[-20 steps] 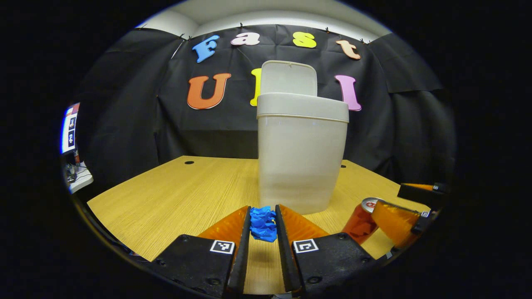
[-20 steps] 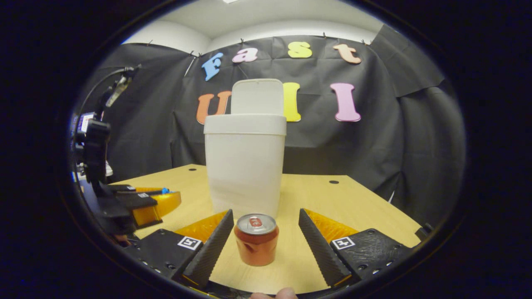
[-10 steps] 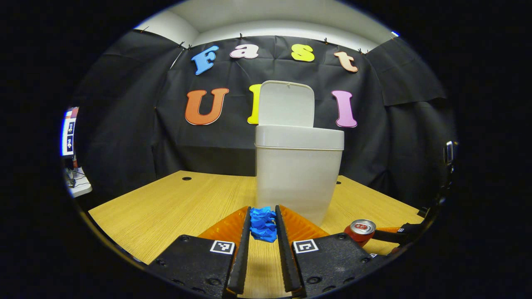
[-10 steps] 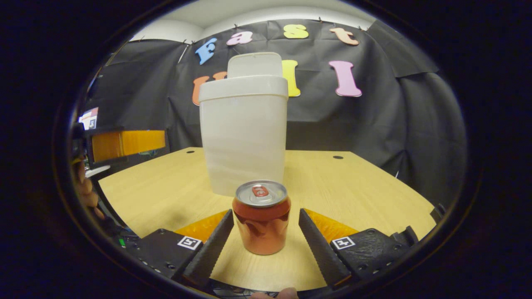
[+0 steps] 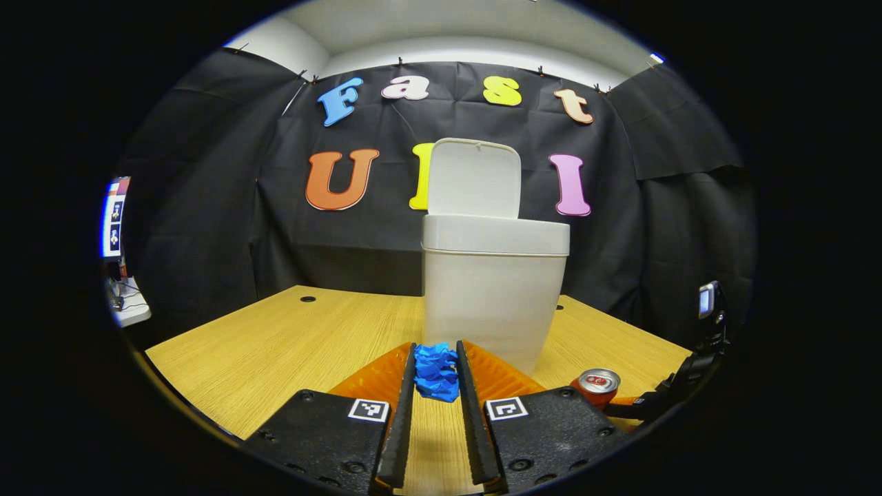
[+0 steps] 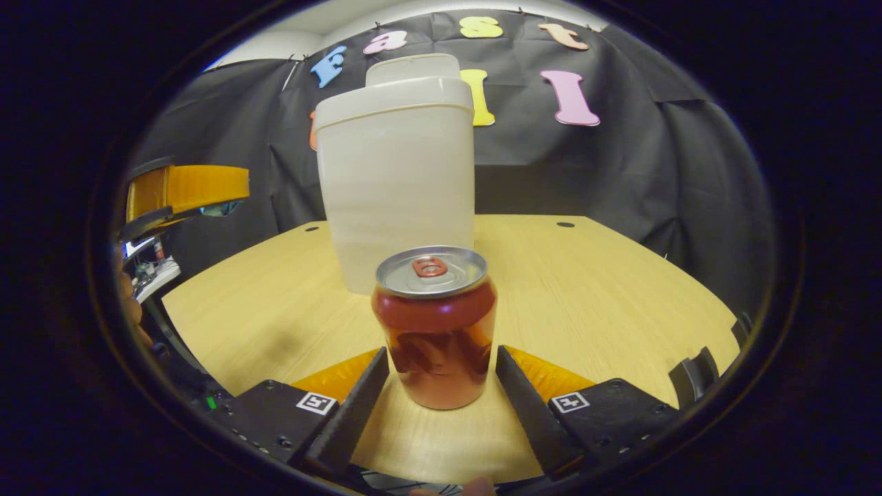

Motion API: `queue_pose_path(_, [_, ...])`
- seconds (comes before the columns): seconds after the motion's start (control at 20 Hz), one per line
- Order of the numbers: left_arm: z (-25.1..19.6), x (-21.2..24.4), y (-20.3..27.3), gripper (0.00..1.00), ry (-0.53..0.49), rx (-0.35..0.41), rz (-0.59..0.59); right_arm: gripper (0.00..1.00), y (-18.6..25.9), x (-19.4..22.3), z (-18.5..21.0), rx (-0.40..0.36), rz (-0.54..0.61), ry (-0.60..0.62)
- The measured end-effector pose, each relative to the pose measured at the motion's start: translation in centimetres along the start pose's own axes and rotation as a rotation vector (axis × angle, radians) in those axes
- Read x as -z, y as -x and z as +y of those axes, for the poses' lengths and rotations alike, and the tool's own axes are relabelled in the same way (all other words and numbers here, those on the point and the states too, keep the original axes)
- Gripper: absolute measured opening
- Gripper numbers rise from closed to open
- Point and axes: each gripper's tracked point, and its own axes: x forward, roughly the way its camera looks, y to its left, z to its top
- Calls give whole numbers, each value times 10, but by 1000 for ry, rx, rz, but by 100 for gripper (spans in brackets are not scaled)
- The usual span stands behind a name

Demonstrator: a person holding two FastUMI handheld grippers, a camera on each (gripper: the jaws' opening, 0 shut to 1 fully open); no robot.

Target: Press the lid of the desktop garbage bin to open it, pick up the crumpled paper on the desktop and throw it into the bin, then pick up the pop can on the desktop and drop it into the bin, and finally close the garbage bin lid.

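Your left gripper (image 5: 435,375) has its two fingers pinched in on the blue crumpled paper (image 5: 436,373), one on each side, and the wad sits between the tips with the wooden desktop (image 5: 275,344) showing below it, so it looks lifted off the wood, though I can't tell by how much. Straight ahead of it in the left gripper view stands the white garbage bin (image 5: 490,289), roughly mid-desktop and closer to the far edge, with its lid (image 5: 474,179) flipped up and standing upright at the back of the rim, so the bin's open. Over on the right side of the desktop near the front edge you can see the pop can (image 5: 597,386), with your right gripper reaching in around it from the right. In the right gripper view the right gripper (image 6: 441,375) is spread fairly wide with the can (image 6: 434,327) upright between its fingers; the can's base looks to be on the desktop (image 6: 606,289), and there's a small gap on each side, so the fingers aren't pressing on it. The bin (image 6: 396,179) is right behind the can there, near but apart. At the left edge of that view your left gripper (image 6: 185,196) hangs up above the desktop's left edge.
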Motion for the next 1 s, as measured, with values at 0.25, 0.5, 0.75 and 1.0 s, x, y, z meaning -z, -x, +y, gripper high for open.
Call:
queue_pose_path(0.25, [0, -10, 0, 37, -2, -5, -16, 84, -2, 3, -2, 3, 29, -19])
queue_pose_path(0.5, [-8, -25, -3, 37, -7, 6, -38, 81, 6, -3, -4, -17, 9, -12])
queue_pose_path(0.75, [-20, -55, -15, 37, -9, 24, -76, 81, 16, -23, -26, 10, -43, 2])
queue_pose_path(1.0, [-23, -105, -39, 37, -36, 18, -150, 81, 26, -45, -51, 24, -102, -29])
